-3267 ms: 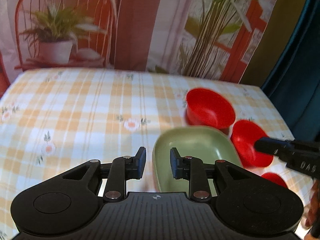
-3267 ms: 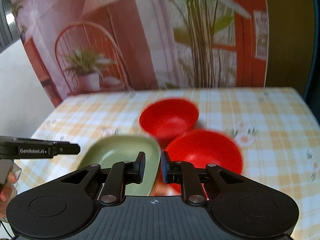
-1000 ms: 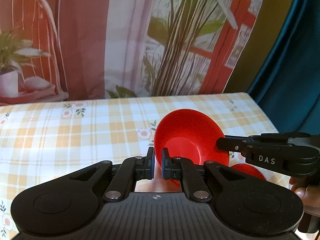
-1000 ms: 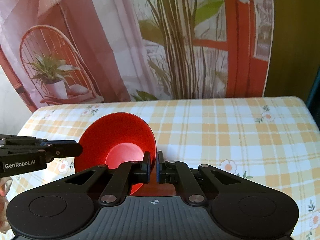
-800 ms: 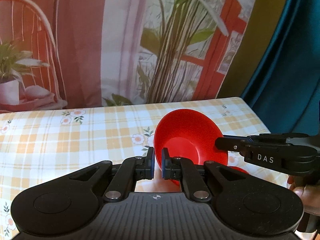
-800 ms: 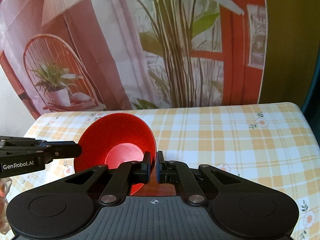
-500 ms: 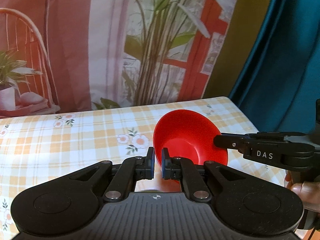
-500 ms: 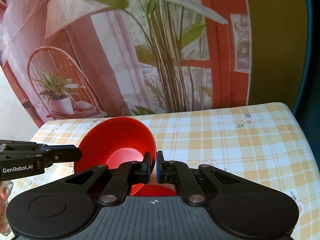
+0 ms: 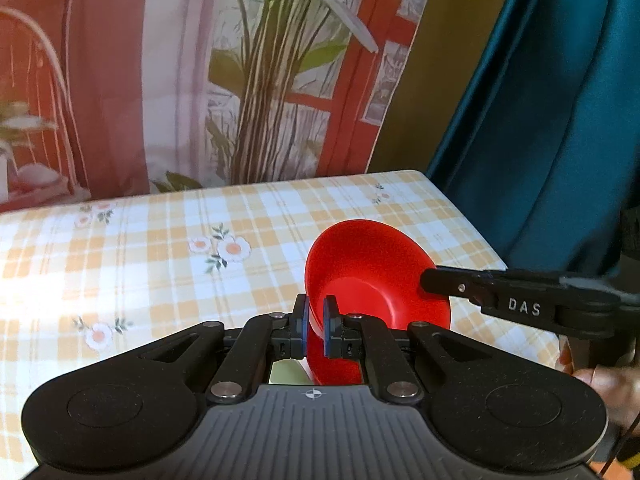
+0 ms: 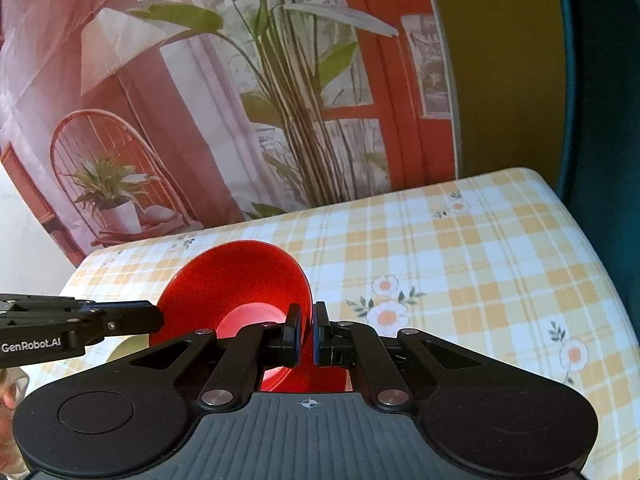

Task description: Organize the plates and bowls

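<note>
- Red plastic, by the look of it: the red bowl [image 9: 376, 276] seems light, stiff and smooth, so its thin rim is the place to pinch.
- Left gripper [image 9: 315, 322] is closed on the near-left rim.
- Bowl hangs tilted above the checked tablecloth [image 9: 160, 248], its mouth facing the cameras, glossy with a flat base.
- Right gripper [image 10: 304, 334] clamps the opposite rim.
- A green dish [image 9: 288, 372] is barely visible underneath.

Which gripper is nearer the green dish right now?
Left. The green dish peeks out just beneath the left gripper, which clamps the red bowl by its rim; the right gripper clamps the opposite rim, farther off.
</note>
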Demonstrator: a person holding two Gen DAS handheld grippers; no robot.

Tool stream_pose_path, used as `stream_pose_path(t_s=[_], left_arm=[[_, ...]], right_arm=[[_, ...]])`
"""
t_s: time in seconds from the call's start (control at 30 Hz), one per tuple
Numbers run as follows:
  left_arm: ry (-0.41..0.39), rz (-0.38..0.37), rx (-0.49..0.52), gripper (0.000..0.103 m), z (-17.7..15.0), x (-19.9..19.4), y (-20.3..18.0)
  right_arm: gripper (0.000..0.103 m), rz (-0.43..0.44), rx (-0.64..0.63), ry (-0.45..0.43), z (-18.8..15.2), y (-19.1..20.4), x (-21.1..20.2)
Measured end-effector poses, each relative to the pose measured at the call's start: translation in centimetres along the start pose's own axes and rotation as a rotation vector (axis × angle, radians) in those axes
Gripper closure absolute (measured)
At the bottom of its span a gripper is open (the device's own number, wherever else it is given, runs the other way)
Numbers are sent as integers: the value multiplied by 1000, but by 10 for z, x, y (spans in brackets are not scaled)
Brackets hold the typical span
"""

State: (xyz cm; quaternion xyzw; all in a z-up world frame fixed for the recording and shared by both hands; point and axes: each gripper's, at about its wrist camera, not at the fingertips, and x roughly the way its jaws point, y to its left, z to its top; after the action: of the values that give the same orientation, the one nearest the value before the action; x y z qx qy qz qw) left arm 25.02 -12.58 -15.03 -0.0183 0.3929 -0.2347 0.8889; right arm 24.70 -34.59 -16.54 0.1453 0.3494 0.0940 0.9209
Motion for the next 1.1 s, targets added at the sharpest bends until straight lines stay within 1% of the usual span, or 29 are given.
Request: stream_pose_path(t_s=[0.13, 0.4, 0.7, 0.87, 1.1], left_arm=[[23, -5, -18, 95, -7, 4, -1], [64, 5, 32, 95, -13, 12, -8], [86, 15, 35, 95, -16, 19, -6], [94, 16, 37, 94, -16, 21, -6], [96, 17, 34, 94, -17, 24, -4]], right_arm=[[97, -11, 12, -4, -11, -3, -3], [96, -21, 25, 15, -24, -10, -3], [94, -24, 15, 26, -27, -11, 1], [90, -29, -12, 25, -27, -7, 2], [90, -36, -19, 33, -29, -7, 4]])
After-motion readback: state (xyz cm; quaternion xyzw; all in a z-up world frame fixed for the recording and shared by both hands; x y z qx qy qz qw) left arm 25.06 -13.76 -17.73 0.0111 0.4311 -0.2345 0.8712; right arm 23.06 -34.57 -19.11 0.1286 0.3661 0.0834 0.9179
